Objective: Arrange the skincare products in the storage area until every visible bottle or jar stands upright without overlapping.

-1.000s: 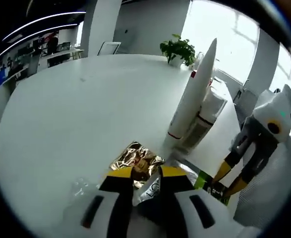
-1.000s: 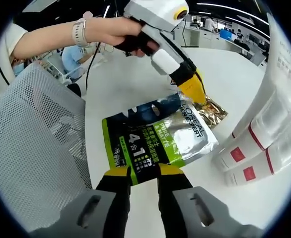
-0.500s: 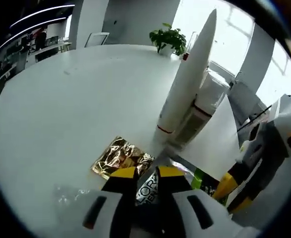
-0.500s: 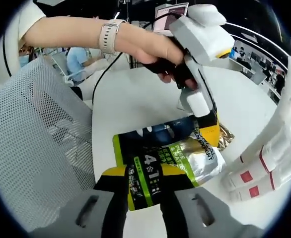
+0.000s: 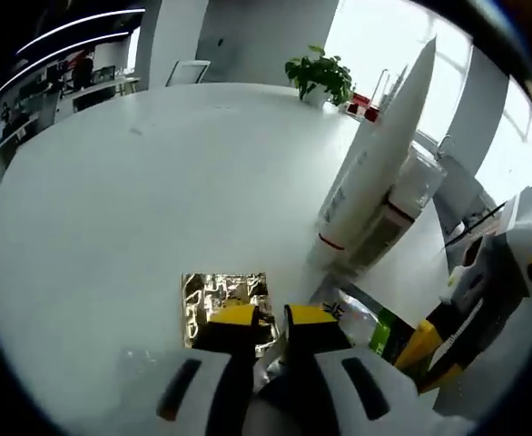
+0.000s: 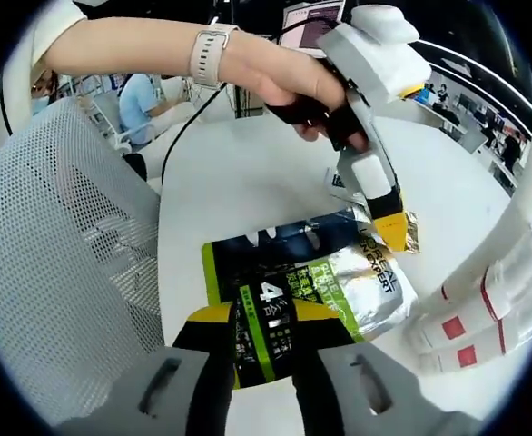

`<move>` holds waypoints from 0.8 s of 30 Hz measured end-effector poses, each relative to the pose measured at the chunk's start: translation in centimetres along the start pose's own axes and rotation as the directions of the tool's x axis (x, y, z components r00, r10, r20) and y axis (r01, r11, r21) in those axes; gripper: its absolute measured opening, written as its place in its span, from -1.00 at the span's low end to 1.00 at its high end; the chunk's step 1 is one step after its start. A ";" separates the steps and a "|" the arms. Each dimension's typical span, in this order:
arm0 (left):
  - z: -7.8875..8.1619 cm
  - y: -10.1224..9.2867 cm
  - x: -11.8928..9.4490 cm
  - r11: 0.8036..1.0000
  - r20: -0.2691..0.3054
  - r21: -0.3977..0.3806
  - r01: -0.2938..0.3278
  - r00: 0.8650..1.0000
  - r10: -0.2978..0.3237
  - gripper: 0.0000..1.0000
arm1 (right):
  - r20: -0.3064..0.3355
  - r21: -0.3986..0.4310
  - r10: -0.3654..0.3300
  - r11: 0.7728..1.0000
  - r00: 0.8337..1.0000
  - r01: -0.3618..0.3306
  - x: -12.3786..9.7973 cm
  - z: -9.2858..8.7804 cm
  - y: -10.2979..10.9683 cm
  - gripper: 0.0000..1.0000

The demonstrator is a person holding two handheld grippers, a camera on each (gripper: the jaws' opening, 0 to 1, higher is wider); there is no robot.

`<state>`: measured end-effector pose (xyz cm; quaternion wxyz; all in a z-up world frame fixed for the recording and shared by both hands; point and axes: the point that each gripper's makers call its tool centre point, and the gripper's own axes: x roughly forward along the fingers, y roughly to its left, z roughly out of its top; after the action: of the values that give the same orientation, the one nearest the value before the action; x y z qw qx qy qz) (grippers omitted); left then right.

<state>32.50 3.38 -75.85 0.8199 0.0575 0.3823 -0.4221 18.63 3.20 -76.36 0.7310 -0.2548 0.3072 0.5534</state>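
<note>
White round counter, potted plant by bright windows; both grippers' fingers clamped on the sachet.

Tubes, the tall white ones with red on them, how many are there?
2 show. In the left gripper view, one white tube leans over another lower beside it. More could be hidden behind them.

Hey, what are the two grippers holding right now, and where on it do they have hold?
Both hold the green-and-silver sachet: the right gripper clamps its near green edge, the left gripper its far end beside the gold foil packet.
</note>
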 end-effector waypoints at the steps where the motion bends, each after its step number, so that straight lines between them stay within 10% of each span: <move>1: -0.1 0.5 -0.1 1.000 0.001 -0.005 -0.008 1.000 0.008 -0.82 | 0.000 0.001 0.002 1.000 1.000 -0.002 0.0 0.0 -0.1 -0.54; 24: -0.4 5.5 -2.0 0.988 0.011 -0.048 -0.149 0.989 0.150 -0.88 | 0.008 0.025 0.032 0.999 0.999 -0.032 0.3 0.1 -2.1 -0.62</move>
<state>35.63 8.35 -76.01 0.8532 0.0636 0.3809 -0.3507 20.70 2.95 -76.41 0.7264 -0.2386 0.3156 0.5620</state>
